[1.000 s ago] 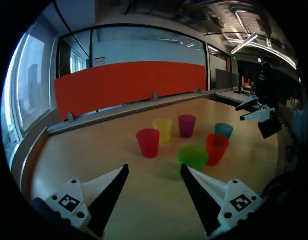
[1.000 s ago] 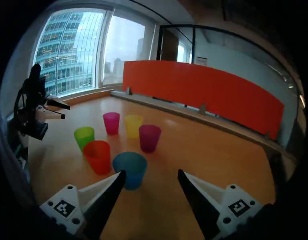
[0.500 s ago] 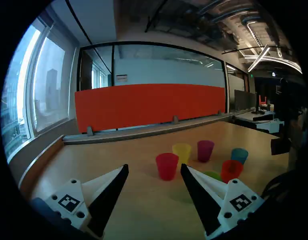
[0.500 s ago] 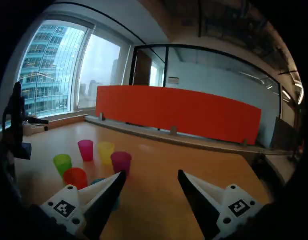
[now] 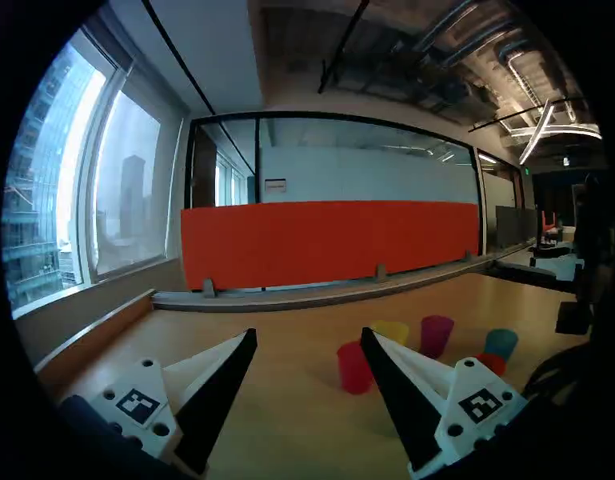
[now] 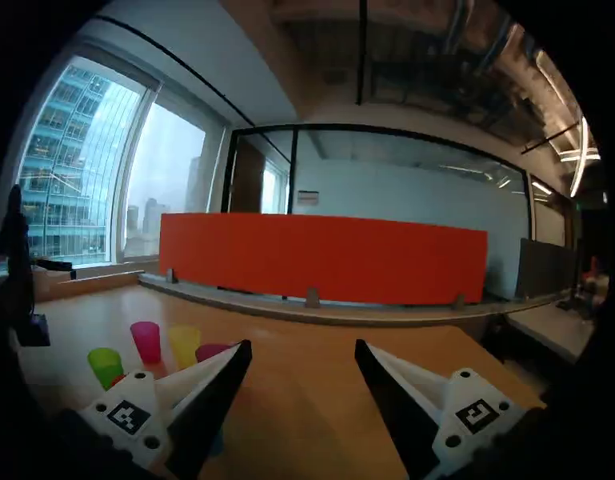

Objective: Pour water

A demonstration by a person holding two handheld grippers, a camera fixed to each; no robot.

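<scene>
We hold the left gripper (image 5: 307,332) and the right gripper (image 6: 301,344) with fingers apart, gripping nothing. Just beyond them the coloured cups (image 5: 436,334) cluster upright on the table (image 5: 307,416), well short of its far edge, where an orange screen (image 5: 331,240) stands.

Yellow cup (image 5: 393,330) and orange cup (image 5: 493,362) partly behind left jaws; purple cup (image 6: 209,350) behind right jaws.

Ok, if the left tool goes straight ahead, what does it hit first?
Probably the orange partition across the table; the left tool points left of the red cup, though depth is unclear.
</scene>
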